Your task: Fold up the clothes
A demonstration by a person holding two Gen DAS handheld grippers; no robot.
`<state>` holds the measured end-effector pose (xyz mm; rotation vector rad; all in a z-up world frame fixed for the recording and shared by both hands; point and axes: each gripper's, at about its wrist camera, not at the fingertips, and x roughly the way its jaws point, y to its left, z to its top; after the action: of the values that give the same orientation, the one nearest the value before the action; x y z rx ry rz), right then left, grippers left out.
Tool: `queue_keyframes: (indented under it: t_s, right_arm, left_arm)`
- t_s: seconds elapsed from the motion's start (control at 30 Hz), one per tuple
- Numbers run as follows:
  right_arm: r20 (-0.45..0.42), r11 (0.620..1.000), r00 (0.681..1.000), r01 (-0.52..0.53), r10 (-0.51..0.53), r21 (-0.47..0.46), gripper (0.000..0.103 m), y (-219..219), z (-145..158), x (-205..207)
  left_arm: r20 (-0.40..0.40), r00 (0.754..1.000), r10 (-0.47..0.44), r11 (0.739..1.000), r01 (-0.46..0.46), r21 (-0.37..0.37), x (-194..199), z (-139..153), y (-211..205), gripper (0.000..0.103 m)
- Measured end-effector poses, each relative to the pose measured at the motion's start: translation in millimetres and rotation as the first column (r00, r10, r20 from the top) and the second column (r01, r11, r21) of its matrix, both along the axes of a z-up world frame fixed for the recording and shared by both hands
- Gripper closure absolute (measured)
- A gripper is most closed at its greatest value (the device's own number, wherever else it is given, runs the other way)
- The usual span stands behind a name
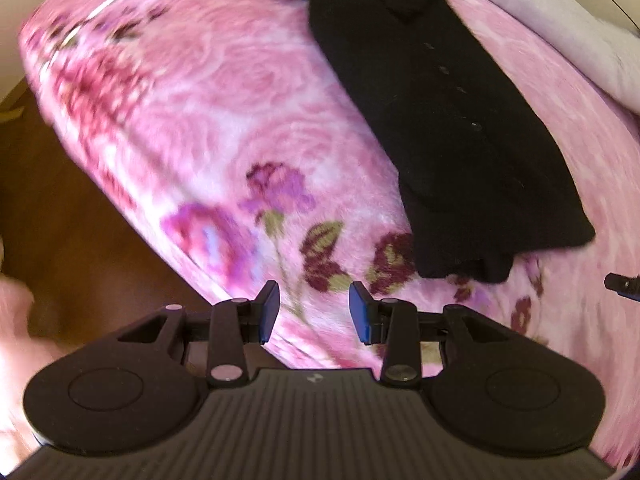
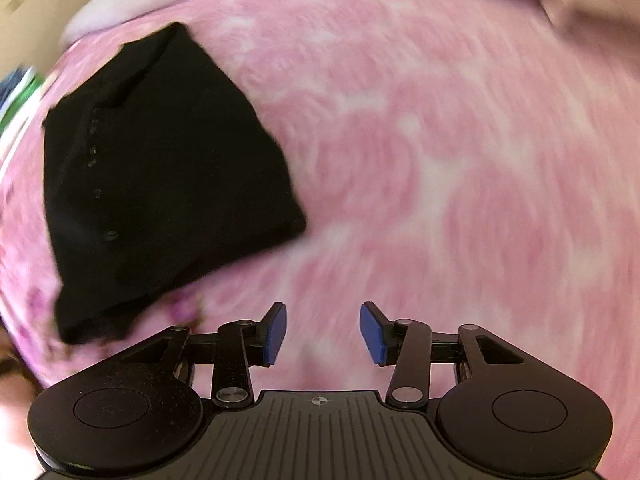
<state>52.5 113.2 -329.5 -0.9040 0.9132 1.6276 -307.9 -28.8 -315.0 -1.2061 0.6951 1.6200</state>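
Clearly my left tool & right tool gape, both empty. Black shirt on the bed looks soft, light, floppy; I'd pinch its near hem corners.

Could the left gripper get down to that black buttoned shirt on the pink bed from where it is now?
Probably yes. The left gripper is open and empty, and only bare pink floral blanket lies between it and the near hem of the black buttoned shirt. Nothing covers the shirt.
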Motion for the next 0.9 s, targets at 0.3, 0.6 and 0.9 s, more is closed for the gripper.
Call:
queue_keyframes:
  t_s: [0.3, 0.6, 0.9]
  right_arm:
    - [0.048, 0.906, 0.929, -0.368, 0.366, 0.211, 0.074, 23, -41, -22]
    - [0.009, 0.887, 0.970, -0.225, 0.242, 0.403, 0.098, 48, 46, 16]
    - [0.073, 0.997, 0.997, 0.027, -0.032, 0.068, 0.096, 147, -7, 65]
  left_arm:
    - [-0.008, 0.995, 0.097, 0.995, -0.097, 0.013, 46, -16, -7, 0.069]
    - [0.013, 0.993, 0.117, 0.991, -0.118, 0.071, 61, 0, -1, 0.070]
    - [0.123, 0.992, -0.004, 0.996, -0.007, 0.091, 112, -17, 29, 0.070]
